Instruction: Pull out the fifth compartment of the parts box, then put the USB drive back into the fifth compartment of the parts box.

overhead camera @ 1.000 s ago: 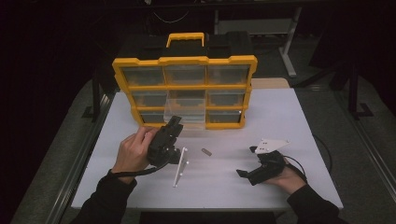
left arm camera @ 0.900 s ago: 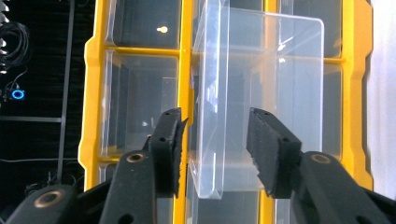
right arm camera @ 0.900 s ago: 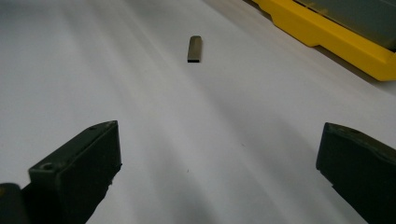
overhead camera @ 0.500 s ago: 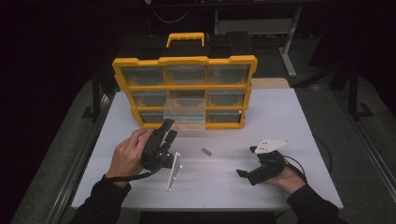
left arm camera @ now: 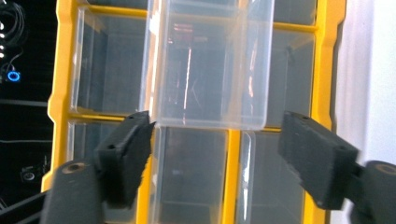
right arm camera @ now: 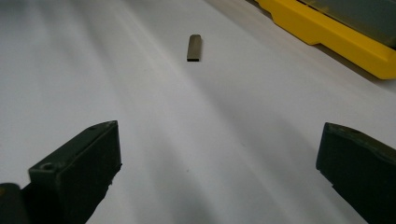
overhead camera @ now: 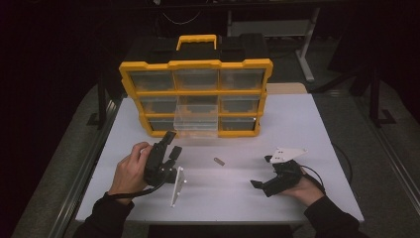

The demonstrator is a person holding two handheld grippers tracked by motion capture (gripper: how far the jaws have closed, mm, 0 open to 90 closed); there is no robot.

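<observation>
The left gripper (overhead camera: 169,146) sits low on the table (overhead camera: 307,129), just in front of the yellow organizer (overhead camera: 195,94), its nose aimed at the clear drawer (overhead camera: 195,126) that sticks out of the bottom middle slot. Its jaws have just been opening and now stand wide; in the left gripper view the drawer (left arm camera: 210,65) fills the space ahead, its front edge between the two jaws, the left one right at its corner, the pads not pressing on it. The organizer (left arm camera: 322,70) frames it all round in yellow.

Over on the other side, the right gripper (overhead camera: 260,184) rests on the table in the person's hand, well apart from the organizer. Its jaws gape wide too, with bare table (right arm camera: 140,116) between them. Straight ahead of it lies a small dark bar (right arm camera: 194,47), flat on the white top; from above the bar (overhead camera: 219,161) sits between the two grippers, near the drawer's front.
</observation>
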